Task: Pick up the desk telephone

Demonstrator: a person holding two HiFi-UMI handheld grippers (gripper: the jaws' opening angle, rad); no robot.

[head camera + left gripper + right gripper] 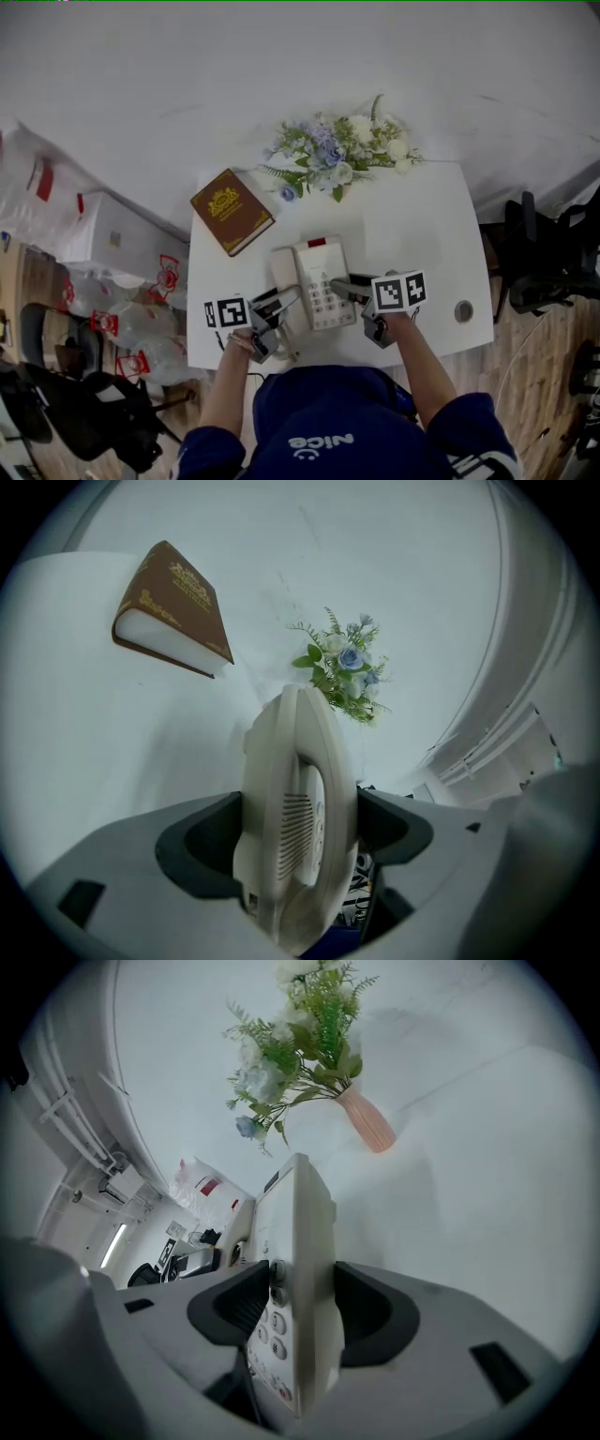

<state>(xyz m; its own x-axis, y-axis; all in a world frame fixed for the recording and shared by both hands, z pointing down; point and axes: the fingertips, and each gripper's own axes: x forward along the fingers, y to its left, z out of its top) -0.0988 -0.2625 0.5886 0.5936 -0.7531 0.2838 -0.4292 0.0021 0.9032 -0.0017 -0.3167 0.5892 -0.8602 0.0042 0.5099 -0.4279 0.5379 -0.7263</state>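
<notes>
A cream desk telephone [314, 277] with its handset on the left and a keypad on the right hangs between both grippers over the front of the white table [422, 234]. My left gripper [284, 302] is shut on the handset side; in the left gripper view the telephone [295, 808] stands edgewise, pressed between the dark pads of the left gripper [300, 829]. My right gripper [347, 289] is shut on the keypad side, and the right gripper view shows the telephone [298, 1241] and its buttons clamped in the right gripper [298, 1312].
A brown book [232, 210] lies at the table's back left. Flowers [337, 155] in a pink vase [366, 1121] stand at the back middle. A small round disc [463, 310] sits near the right edge. Plastic bags [141, 309] and black chairs [548, 258] flank the table.
</notes>
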